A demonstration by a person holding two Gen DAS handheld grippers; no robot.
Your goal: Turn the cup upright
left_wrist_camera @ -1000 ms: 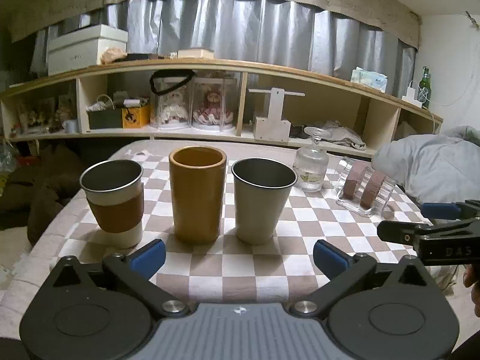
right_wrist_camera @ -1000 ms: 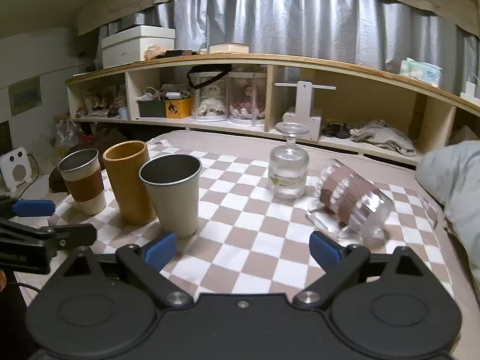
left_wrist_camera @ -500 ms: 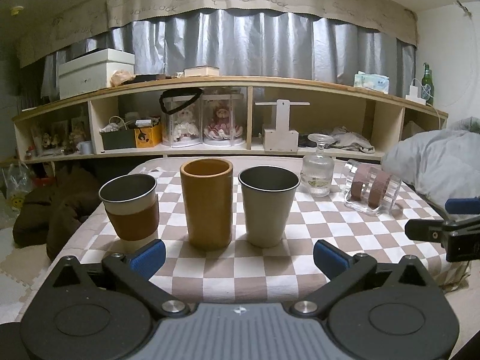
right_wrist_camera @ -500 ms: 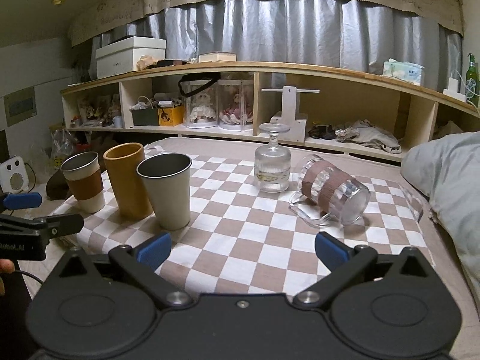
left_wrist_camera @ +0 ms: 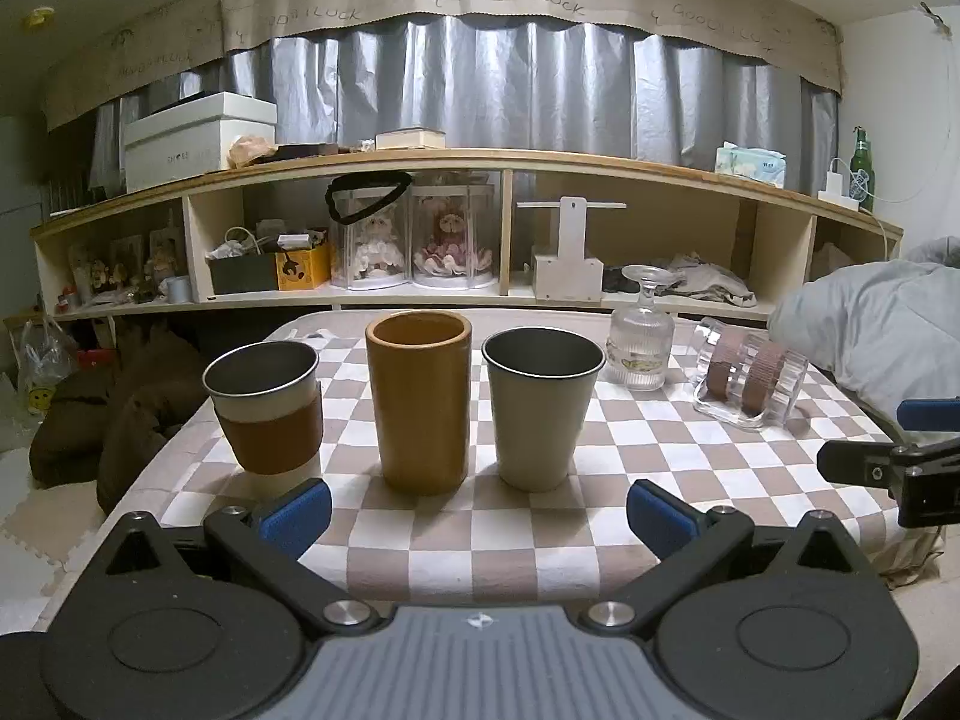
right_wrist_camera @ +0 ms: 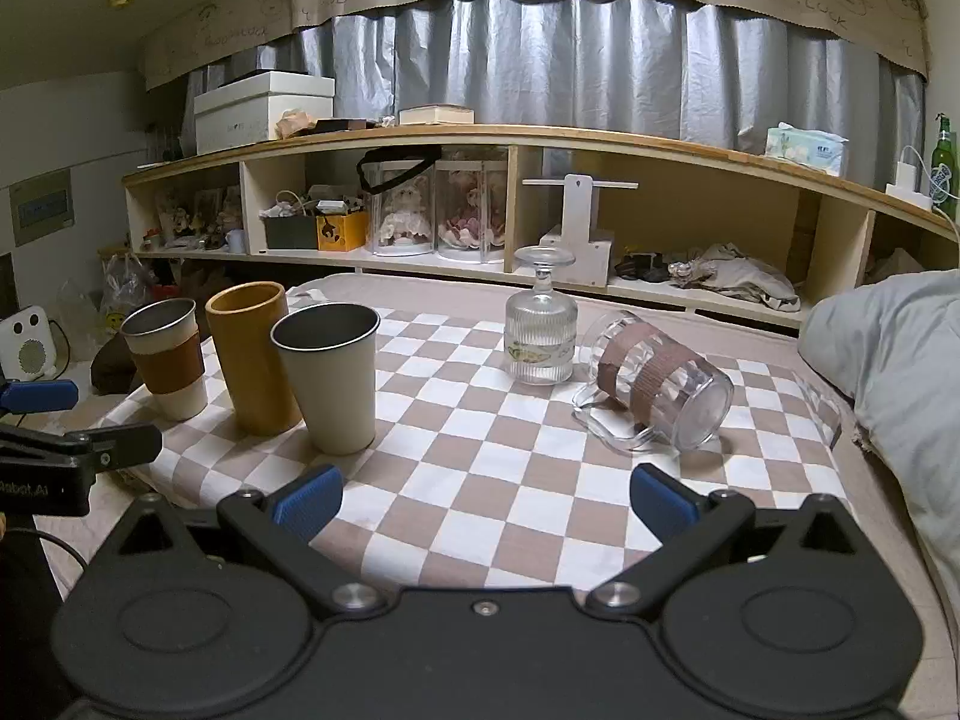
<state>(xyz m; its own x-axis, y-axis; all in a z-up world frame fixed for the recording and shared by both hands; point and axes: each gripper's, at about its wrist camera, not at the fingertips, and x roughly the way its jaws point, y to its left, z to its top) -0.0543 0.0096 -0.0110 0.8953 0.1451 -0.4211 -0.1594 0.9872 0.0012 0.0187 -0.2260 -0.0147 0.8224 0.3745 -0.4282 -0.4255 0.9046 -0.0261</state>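
A clear plastic mug with two brown bands (right_wrist_camera: 654,381) lies on its side on the checkered table, at the right; it also shows in the left wrist view (left_wrist_camera: 747,381). A clear stemmed glass (right_wrist_camera: 540,324) stands upside down beside it. Three cups stand upright in a row: a steel cup with a brown sleeve (left_wrist_camera: 267,411), a tall tan cup (left_wrist_camera: 420,399) and a grey steel cup (left_wrist_camera: 540,405). My left gripper (left_wrist_camera: 477,519) is open and empty, at the table's front edge before the row. My right gripper (right_wrist_camera: 486,498) is open and empty, short of the lying mug.
A checkered cloth covers the table (right_wrist_camera: 480,462). A long wooden shelf (right_wrist_camera: 660,228) with boxes and dolls runs behind it. A grey duvet (right_wrist_camera: 900,348) lies at the right edge. The other gripper shows at the left of the right wrist view (right_wrist_camera: 66,456).
Both grippers have pulled back and risen a little from the table, so cups look smaller. Nothing on the table has moved. Both stay open.
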